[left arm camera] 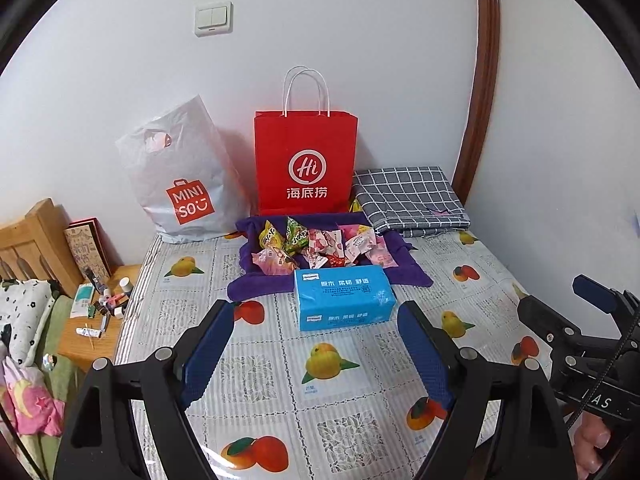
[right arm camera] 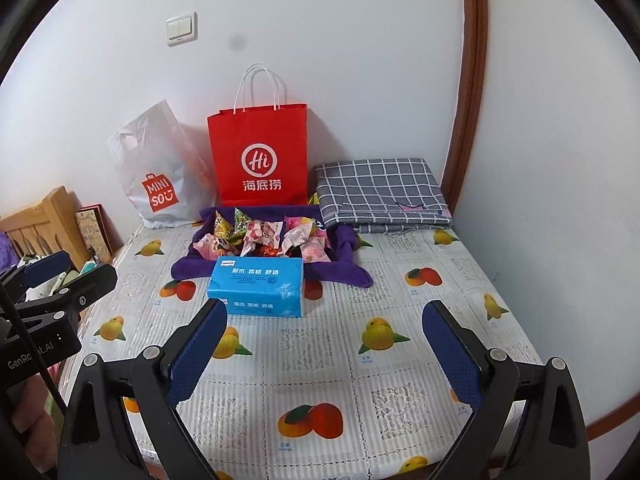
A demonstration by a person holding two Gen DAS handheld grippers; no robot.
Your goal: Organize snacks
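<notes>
In the left wrist view, the left tongs (left arm camera: 316, 320) fill the lower part of the frame, spread wide with nothing between their blue pads, hanging above the fruit-patterned cloth of the bench (left arm camera: 256, 372). Just beyond them, at the centre, lies a blue tissue pack (left arm camera: 344, 298), and directly behind it a heap of wrapped snacks (left arm camera: 320, 248) sits on a purple towel (left arm camera: 256, 284). A red paper bag (left arm camera: 306, 160) stands upright against the wall above the snacks, with a grey Miniso plastic bag (left arm camera: 178, 178) to its left and a folded grey checked cloth (left arm camera: 410, 200) to its right. The right tongs (left arm camera: 576, 320) show only in part at the right edge of the frame. In the right wrist view, the right tongs (right arm camera: 324, 320) take up the lower frame, likewise wide apart and holding nothing. The tissue pack (right arm camera: 256, 286) lies just past the left pad, left of centre, touching the front edge of the purple towel (right arm camera: 348, 272) that carries the snacks (right arm camera: 264, 238). The red bag (right arm camera: 260, 156) stands behind them, the Miniso bag (right arm camera: 156, 172) at its left, the checked cloth (right arm camera: 380, 192) at its right. Part of the left tongs (right arm camera: 60, 284) enters at the left edge.
</notes>
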